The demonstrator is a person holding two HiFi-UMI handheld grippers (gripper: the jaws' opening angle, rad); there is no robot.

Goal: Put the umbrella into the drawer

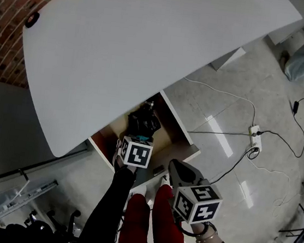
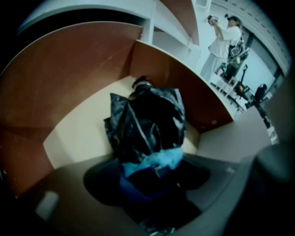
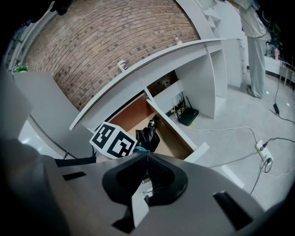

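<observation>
Left tongs: jaws wide apart, near end of folded black umbrella between them, in open wooden drawer | right tongs: jaws together, empty.

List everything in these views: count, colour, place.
Desk: one, white, above the drawer.
Drawer: one, brown walls, open under the desk.
Umbrella: one, black, folded, lying in the drawer.
Wall: one, red brick, behind the desk.
Power strip: one, white, on the floor.
Cables: several, black and white, on the floor.
Left gripper: one, dark, open over the umbrella.
Right gripper: one, dark, shut, empty, outside the drawer.
Legs: two, red trousers, below the grippers.
</observation>
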